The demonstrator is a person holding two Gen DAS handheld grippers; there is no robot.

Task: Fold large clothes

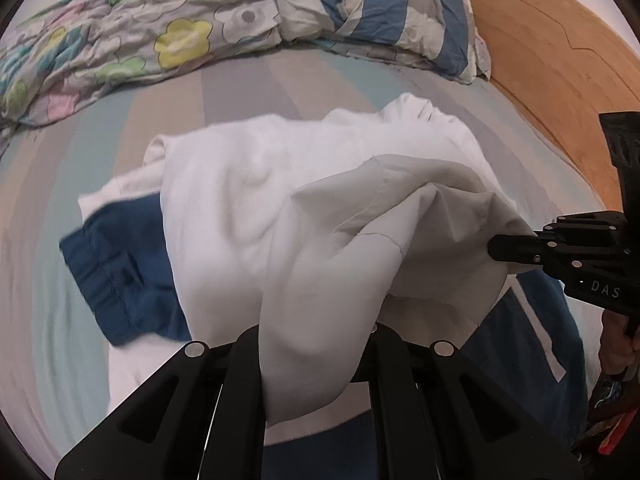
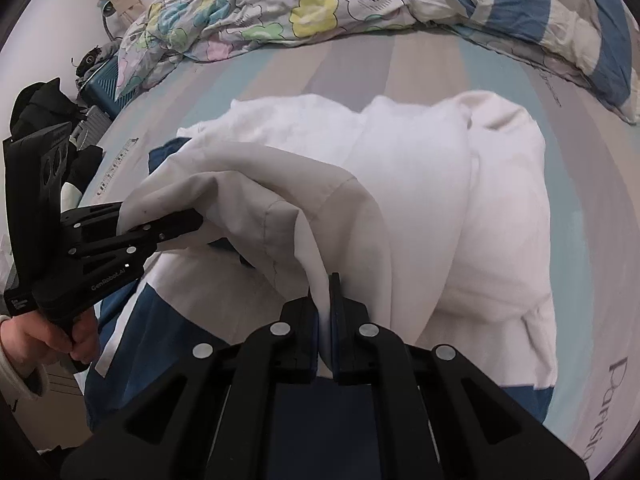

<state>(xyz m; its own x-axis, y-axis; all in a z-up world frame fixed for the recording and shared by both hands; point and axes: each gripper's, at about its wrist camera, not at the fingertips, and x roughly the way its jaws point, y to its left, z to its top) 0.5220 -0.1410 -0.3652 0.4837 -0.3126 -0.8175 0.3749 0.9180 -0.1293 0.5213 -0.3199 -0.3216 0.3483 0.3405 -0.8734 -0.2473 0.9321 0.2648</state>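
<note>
Both grippers clamp the near hem of a white-and-blue garment lying on a striped bed, lifting it to carry the fold toward the far end. The left gripper pinches white cloth; the right gripper bites an edge alongside, and the rest trails beyond both.

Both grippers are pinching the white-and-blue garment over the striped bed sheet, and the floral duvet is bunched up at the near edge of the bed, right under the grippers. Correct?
Not quite. The floral duvet lies at the far side of the bed, beyond the garment, as the right wrist view shows. The rest holds: left gripper and right gripper both pinch it over the striped sheet.
</note>
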